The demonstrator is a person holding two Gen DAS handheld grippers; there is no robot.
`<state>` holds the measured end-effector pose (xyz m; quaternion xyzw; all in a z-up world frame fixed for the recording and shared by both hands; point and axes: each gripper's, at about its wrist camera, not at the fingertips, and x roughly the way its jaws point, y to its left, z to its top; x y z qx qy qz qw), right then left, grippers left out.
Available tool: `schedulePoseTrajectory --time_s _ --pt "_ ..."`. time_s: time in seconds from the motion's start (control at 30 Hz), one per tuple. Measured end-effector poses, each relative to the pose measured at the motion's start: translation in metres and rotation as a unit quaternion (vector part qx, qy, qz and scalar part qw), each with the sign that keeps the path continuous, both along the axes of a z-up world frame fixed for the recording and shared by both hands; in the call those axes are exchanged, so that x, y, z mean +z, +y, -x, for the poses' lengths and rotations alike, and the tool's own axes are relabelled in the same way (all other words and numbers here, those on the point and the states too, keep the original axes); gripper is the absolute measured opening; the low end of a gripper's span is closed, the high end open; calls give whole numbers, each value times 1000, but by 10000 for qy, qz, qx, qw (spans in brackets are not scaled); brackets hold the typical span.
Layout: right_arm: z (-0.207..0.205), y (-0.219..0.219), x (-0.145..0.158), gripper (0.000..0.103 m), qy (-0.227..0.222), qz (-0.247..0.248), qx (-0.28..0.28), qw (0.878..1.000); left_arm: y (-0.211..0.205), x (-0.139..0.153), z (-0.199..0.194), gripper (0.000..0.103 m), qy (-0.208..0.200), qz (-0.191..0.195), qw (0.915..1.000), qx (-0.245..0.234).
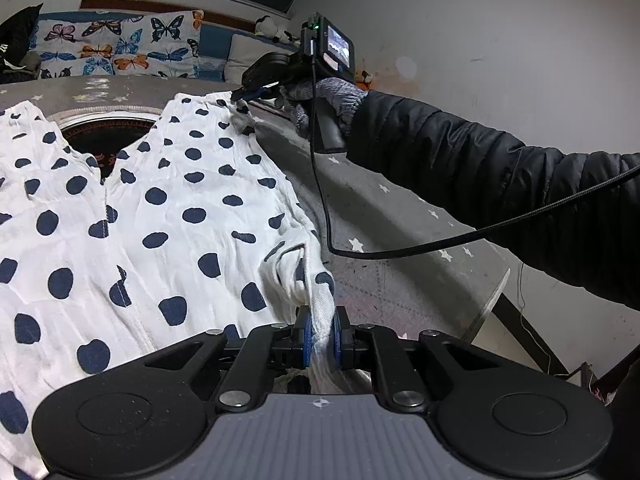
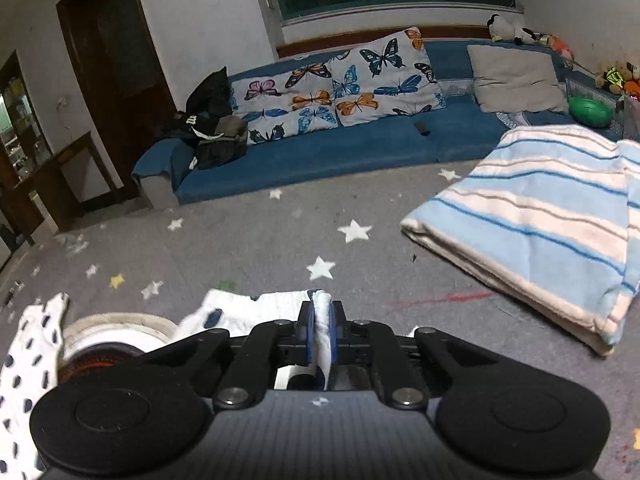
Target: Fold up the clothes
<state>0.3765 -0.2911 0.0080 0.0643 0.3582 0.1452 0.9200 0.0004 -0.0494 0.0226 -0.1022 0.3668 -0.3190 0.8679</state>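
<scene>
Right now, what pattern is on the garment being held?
White garment with navy polka dots, clearest in the left wrist view.

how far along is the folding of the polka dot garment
Done: the striped blanket already lies folded. In hand: the left gripper and right gripper each pinch the polka dot garment along one edge. Left: it lies spread flat, no fold made yet.

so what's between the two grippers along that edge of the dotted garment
In the left wrist view, only the polka-dot garment's own right edge runs from the left gripper to the right gripper. Beside it lies the bare grey star-print cover.
</scene>
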Motion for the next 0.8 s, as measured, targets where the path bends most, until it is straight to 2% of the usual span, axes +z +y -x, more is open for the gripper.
schedulePoseTrajectory --time_s 0.2,0.4,0.6,0.8 --pt "6 8 31 6 -127 -22 -65 9999 16 5 13 11 -209 110 9994 266" --pt "9 40 64 6 -285 63 1 9996 47 14 34 10 -432 356 9959 704" --pt "14 106 93 6 -489 220 345 9980 88 20 60 10 -612 649 9883 1238" --pt "17 191 102 6 -552 362 753 9950 121 19 81 10 -651 861 9796 1693"
